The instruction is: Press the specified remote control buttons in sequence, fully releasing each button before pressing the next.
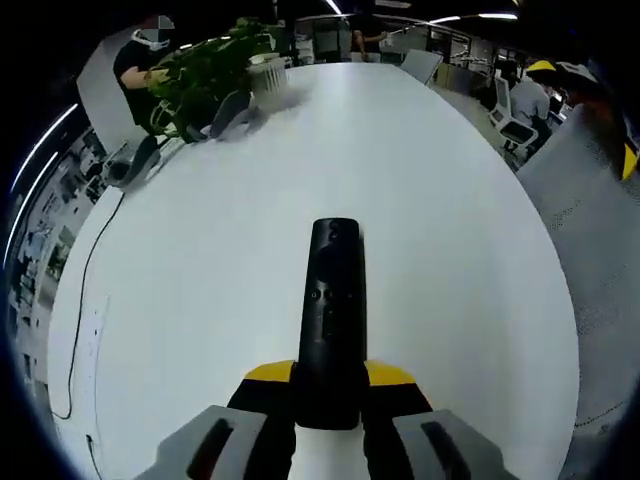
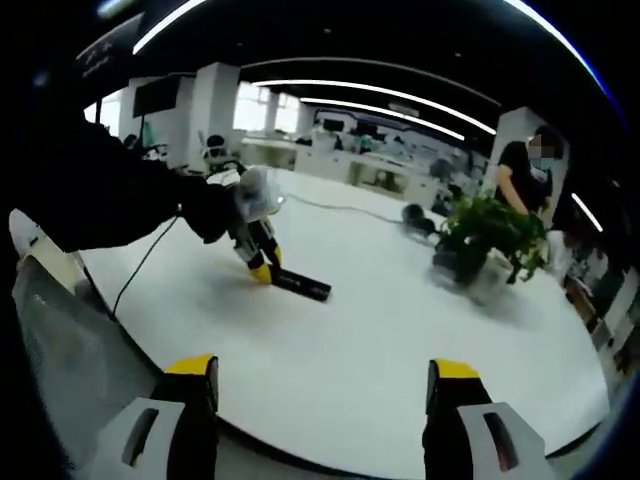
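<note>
Your left gripper (image 1: 330,385) pinches the near end of the slim black remote control (image 1: 333,305), which lies flat on the white oval table (image 1: 450,230) pointing toward the leafy green potted plant (image 1: 205,75). Your right gripper (image 2: 325,385) hovers at the table's edge, jaws spread wide, well back from the remote.

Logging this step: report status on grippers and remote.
Left gripper shut on slim black remote control, held over white table. Right gripper open, off the table edge. Nothing blocking the buttons.
</note>
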